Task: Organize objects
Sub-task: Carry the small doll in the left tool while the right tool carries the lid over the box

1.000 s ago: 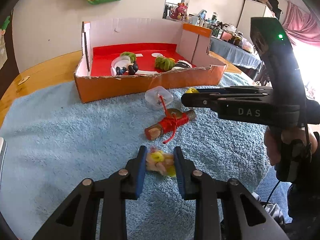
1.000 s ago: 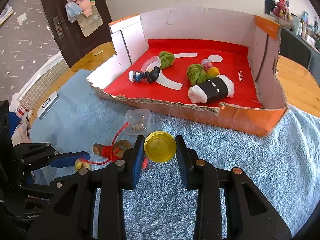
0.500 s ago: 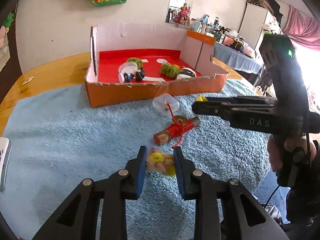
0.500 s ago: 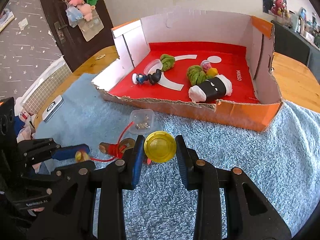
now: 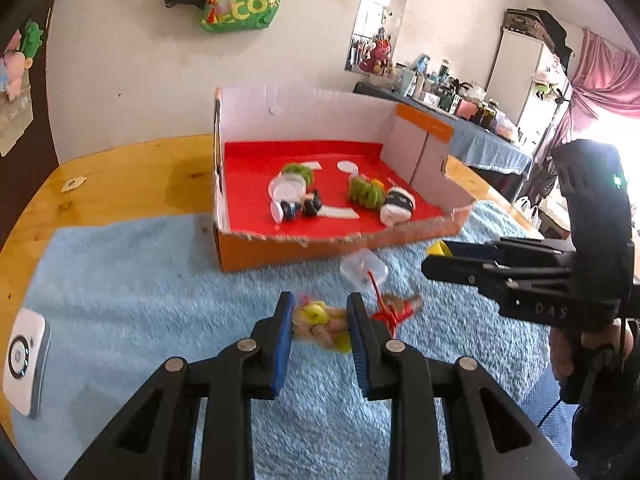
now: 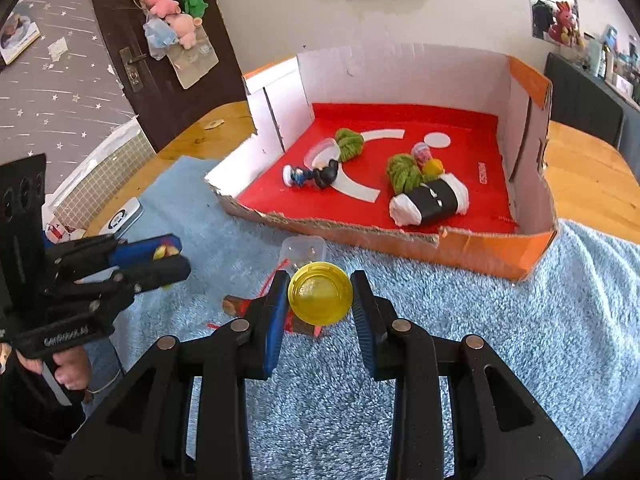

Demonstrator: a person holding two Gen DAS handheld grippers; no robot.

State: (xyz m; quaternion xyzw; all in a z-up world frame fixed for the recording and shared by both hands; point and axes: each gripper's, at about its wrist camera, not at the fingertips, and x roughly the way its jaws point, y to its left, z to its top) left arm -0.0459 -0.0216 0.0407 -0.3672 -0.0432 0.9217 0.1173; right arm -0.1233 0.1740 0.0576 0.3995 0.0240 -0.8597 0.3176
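The left tool (image 5: 319,322) is pinching a small yellow-and-pink toy (image 5: 322,322) between its blue pads, and the toy seems lifted clear of the blue towel (image 5: 120,280), though the blur makes that hard to confirm. The right tool (image 6: 320,299) is pressed onto a round yellow lid (image 6: 320,299), held by its edges with the flat face toward the camera, probably so it can be dropped flat.

Both tools point toward twelve o'clock, where the cardboard box (image 6: 472,246) with the red floor sits on the far part of the towel. That aim suggests both things are meant for the box, whose torn, low front wall makes the easiest way in.

Just past the right tool, at about eleven o'clock, a clear plastic cup (image 6: 303,250) lies on the towel, touching or nearly touching a short stick wrapped in red string (image 6: 240,307). These two look like the leftovers yet to be collected.

Inside the box already lie two green yarn bundles (image 6: 404,172), a black-and-white roll (image 6: 430,200), a small dark figure (image 6: 316,176) and a clear dish (image 6: 320,151), so the sorting appears well advanced.

At nine o'clock in the left view a white device (image 5: 24,360) rests at the towel's edge on the wooden tabletop (image 5: 120,176).
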